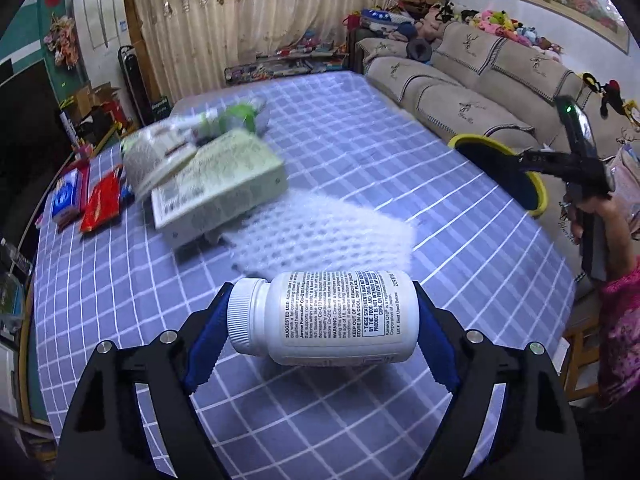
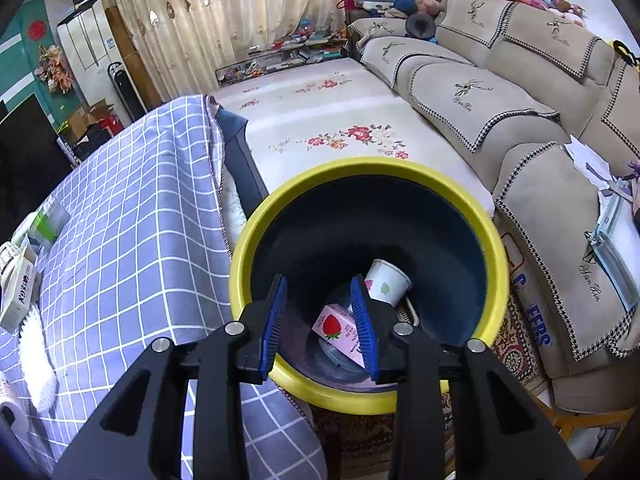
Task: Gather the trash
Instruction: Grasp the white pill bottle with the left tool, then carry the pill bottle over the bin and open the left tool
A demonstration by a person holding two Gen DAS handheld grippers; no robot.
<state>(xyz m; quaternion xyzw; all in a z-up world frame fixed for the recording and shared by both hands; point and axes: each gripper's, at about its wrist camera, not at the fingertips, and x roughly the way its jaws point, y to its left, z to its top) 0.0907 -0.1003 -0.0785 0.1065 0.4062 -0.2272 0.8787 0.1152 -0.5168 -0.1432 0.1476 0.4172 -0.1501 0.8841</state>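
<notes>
The left gripper [image 1: 322, 318] clamps a white supplement bottle [image 1: 324, 316] end to end, cap against 1 pad and base against the other, above the checked tablecloth [image 1: 360, 140]. Likely light, rigid, smooth plastic; gripping across its labelled body should slip less. The right gripper [image 2: 320, 328], part open and empty, hovers over the yellow-rimmed bin [image 2: 496, 240] beside the tablecloth.

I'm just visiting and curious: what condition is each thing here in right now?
Pill bottle: capped, lying sideways between the left fingers, cap and base against the pads.
Left gripper: shut on the bottle.
Right gripper: fingers partly apart, empty, over the bin.
Bin: open, upright beside the table.
Paper cup: tipped over in the bin.
Strawberry carton: lying in the bin.
Green box: on the table, blurred.
</notes>
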